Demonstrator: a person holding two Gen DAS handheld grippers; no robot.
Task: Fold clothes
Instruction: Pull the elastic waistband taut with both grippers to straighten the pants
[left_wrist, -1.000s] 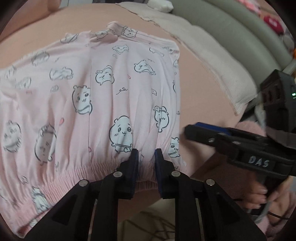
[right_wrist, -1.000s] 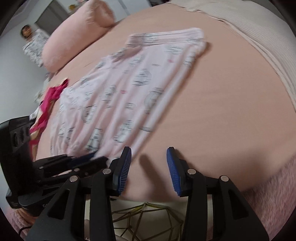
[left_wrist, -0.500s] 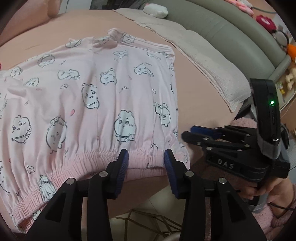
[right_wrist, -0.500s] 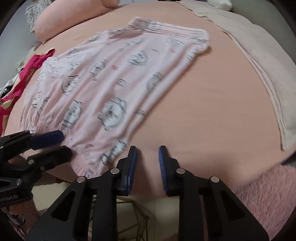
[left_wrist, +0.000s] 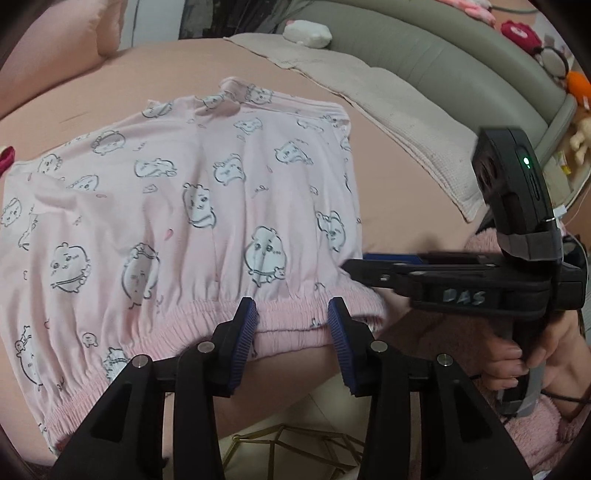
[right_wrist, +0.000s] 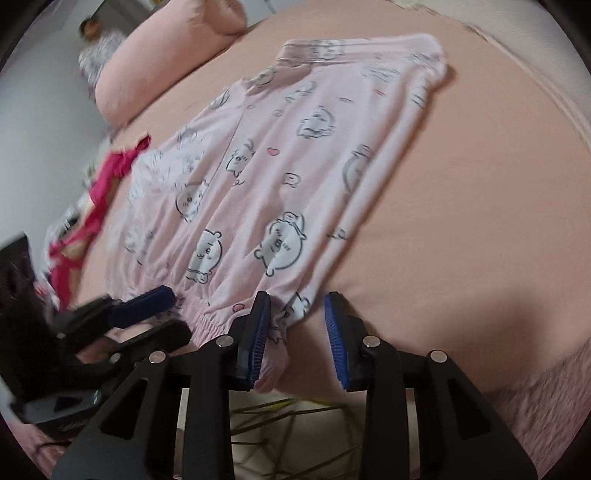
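The pink shorts (left_wrist: 192, 206) lie spread flat on the bed (left_wrist: 399, 206), printed side up, their elastic waistband (left_wrist: 280, 325) along the near edge and their hems at the far end; the cloth looks smoothed, with a few soft ridges down the middle. The left gripper (left_wrist: 291, 317) stands with its jaws apart over the waistband, the band between the pads but not pinched; the right gripper (right_wrist: 297, 321) is likewise parted, at the waistband's right corner (right_wrist: 291, 314), one pad over the cloth and the other over bare bed; neither holds anything. In the left view the right gripper comes in from the side, its tips touching or just beside that same corner, with a hand (left_wrist: 513, 362) on its handle.

How far along: the shorts appear to lie in a single spread layer; whether one side is already doubled under, I cannot tell; so this fits either a garment laid out ready for folding, or a part-fold just smoothed and let go. Judging by size, the shorts are not yet a compact bundle, so folding is left to do. A magenta garment (right_wrist: 99, 206) lies crumpled at the bed's left edge, seemingly unfolded, beside a pillow (right_wrist: 162, 48) farther off; it may also wait its turn.
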